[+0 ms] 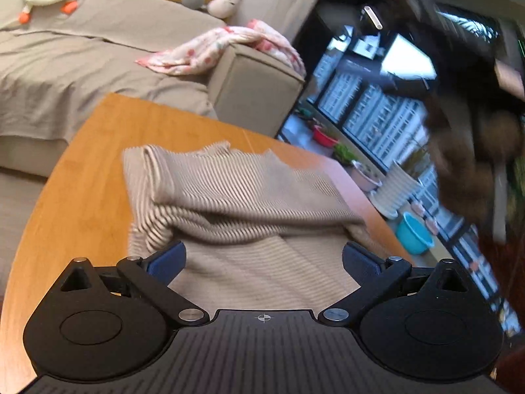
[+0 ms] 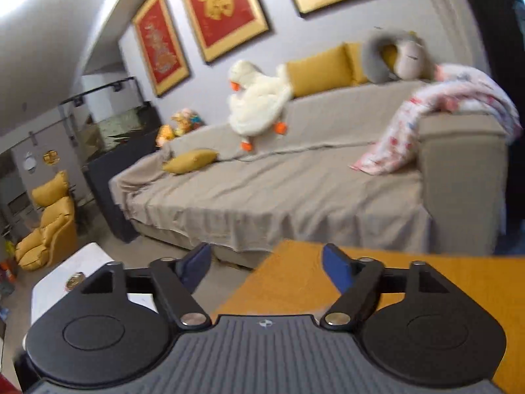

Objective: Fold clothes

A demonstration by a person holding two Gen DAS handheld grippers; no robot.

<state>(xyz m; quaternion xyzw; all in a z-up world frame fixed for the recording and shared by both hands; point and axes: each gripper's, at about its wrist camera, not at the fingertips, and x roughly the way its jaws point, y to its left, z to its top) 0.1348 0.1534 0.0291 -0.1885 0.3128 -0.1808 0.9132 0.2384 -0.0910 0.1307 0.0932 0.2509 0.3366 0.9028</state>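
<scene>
A beige ribbed knit garment (image 1: 236, 197) lies partly folded on the wooden table (image 1: 85, 164). My left gripper (image 1: 264, 259) is open, its blue pads spread wide just over the garment's near edge, holding nothing. My right gripper (image 2: 265, 267) is open and empty, above the table's corner (image 2: 295, 282), pointing toward the sofa. The garment does not show in the right wrist view.
A grey-covered sofa (image 2: 279, 190) stands behind the table, with a pink floral cloth (image 2: 426, 121) over its armrest, a white goose plush (image 2: 259, 105) and yellow cushions. A yellow armchair (image 2: 49, 226) is at left. Windows and plant pots (image 1: 393, 190) lie right of the table.
</scene>
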